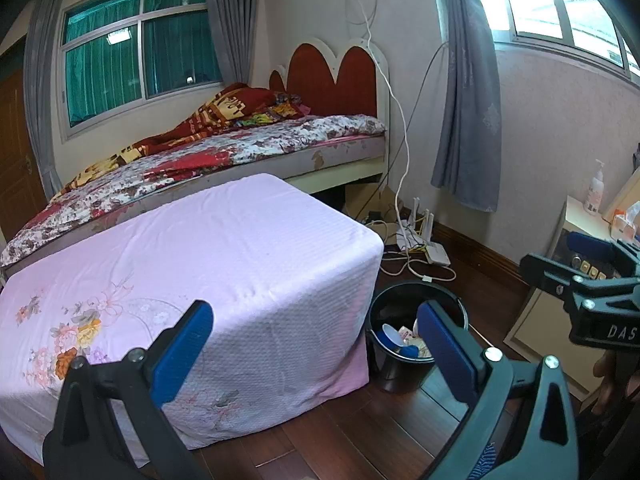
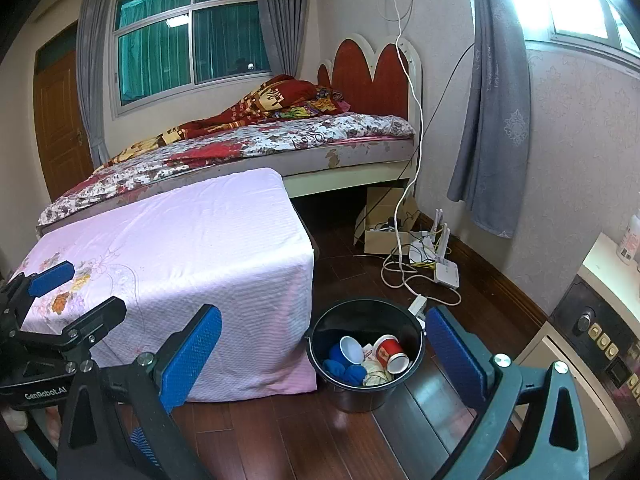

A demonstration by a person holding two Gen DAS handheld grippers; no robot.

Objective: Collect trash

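You face a bedroom with a dark wood floor (image 2: 256,440). A bed (image 2: 280,140) lines the far wall; in front of it stands a low table under a pink cloth (image 2: 180,248). The black bucket (image 2: 366,316) sits on the floor just beside the table's right corner, holding a red paper cup (image 2: 392,354), a white cup, blue items and crumpled paper. Cables and a router (image 2: 446,274) lie behind it. Your left gripper (image 1: 316,340) and right gripper (image 2: 324,356) are both spread wide, holding nothing.
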